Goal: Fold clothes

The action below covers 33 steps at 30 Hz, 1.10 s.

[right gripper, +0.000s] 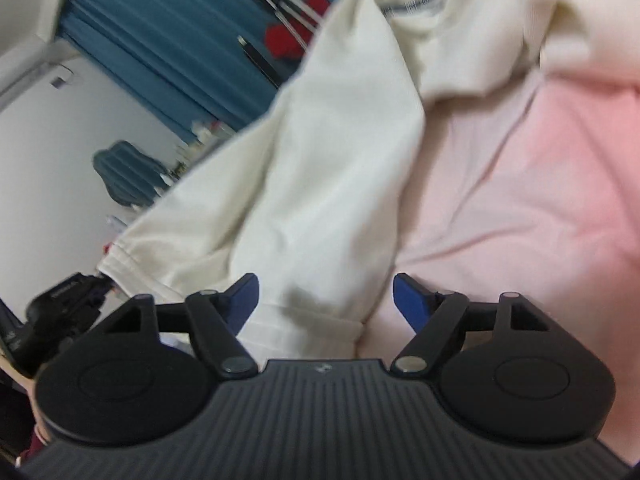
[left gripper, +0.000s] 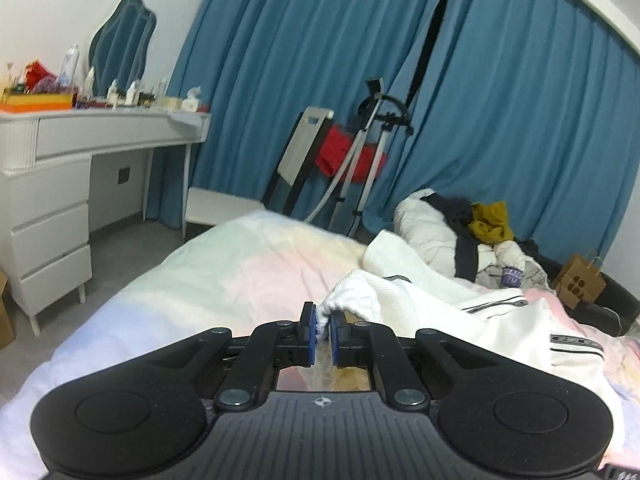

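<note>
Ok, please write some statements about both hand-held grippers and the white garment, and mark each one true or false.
1. The left hand-held gripper is shut on the white garment. True.
2. The right hand-held gripper is shut on a cuff. False: its jaws are wide open, with a sleeve lying between them.
3. The garment lies on a bed. True.
4. The curtains are red. False: they are blue.
</note>
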{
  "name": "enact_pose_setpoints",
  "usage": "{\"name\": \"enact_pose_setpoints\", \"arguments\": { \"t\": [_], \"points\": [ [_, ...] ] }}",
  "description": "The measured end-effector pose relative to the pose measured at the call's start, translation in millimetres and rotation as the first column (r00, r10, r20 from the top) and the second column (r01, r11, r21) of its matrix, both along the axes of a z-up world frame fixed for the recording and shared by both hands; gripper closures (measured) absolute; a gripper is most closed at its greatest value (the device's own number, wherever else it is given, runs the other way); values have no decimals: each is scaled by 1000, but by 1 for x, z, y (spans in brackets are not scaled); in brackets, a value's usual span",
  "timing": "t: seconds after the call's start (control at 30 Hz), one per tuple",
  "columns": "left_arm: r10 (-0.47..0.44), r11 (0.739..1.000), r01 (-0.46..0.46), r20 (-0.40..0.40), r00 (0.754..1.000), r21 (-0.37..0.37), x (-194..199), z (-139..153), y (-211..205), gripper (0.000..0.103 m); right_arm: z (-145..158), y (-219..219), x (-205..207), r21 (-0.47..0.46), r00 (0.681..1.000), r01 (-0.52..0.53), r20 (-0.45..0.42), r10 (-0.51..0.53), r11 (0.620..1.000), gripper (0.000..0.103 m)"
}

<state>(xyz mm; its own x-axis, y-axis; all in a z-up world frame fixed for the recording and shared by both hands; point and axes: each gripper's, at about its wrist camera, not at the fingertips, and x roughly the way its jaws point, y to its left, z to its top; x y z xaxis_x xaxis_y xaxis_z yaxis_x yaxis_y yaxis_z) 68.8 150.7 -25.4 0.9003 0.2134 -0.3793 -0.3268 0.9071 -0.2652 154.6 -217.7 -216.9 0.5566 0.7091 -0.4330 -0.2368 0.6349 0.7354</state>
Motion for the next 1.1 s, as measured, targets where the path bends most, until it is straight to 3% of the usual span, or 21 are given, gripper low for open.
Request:
{"name": "enact_pose_setpoints", "arguments": {
  "t": [0.1, 0.13, 0.17, 0.33, 0.43, 0.53, 0.6, 0.73, 0.8, 0.9, 0.97, 1.1],
  "points": [
    [15, 999, -17, -38, 999, -38, 15, -10, 12, 95, -2, 10, 3, -26, 999, -37, 26, 38, 999, 32],
    [19, 998, -22, -49, 999, -51, 20, -14, 17, 94, 2, 12, 2, -29, 998, -45, 32, 46, 999, 42],
    [21, 998, -25, -59, 998, -65, 24, -17, 19, 94, 6, 14, 1, -32, 998, -53, 37, 54, 998, 60],
    [12, 996, -18, -78, 997, -82, 30, -26, 22, 93, 22, 19, -7, -86, 996, -43, 71, 49, 995, 80],
    [14, 996, -22, -87, 996, -92, 29, -26, 22, 84, 35, 21, -13, -94, 993, -34, 112, 45, 995, 84],
    [30, 988, -48, -120, 992, -149, 23, -28, 24, 76, 55, 22, -19, -86, 985, -40, 162, 54, 995, 86],
    [45, 979, -71, -134, 990, -193, 15, -27, 22, 59, 67, 22, -23, -82, 979, -47, 192, 62, 996, 87],
    [21, 961, -63, -155, 988, -269, -11, -27, 12, 52, 81, 18, -39, -90, 973, -58, 216, 76, 994, 88],
    [-1, 952, -39, -130, 992, -303, -26, -23, 7, 43, 81, 14, -42, -88, 978, -68, 191, 84, 994, 88],
    [-67, 913, 46, -36, 997, -406, -39, -22, 5, 30, 68, 10, -42, -96, 991, -88, 96, 98, 991, 88],
    [-107, 886, 94, -4, 994, -454, -37, -25, 5, 27, 62, 6, -43, -84, 994, -100, 44, 104, 991, 88],
    [-112, 829, 83, -19, 993, -553, -20, -45, 12, 26, 51, 2, -40, -52, 995, -100, -35, 98, 994, 87]
  ]
}}
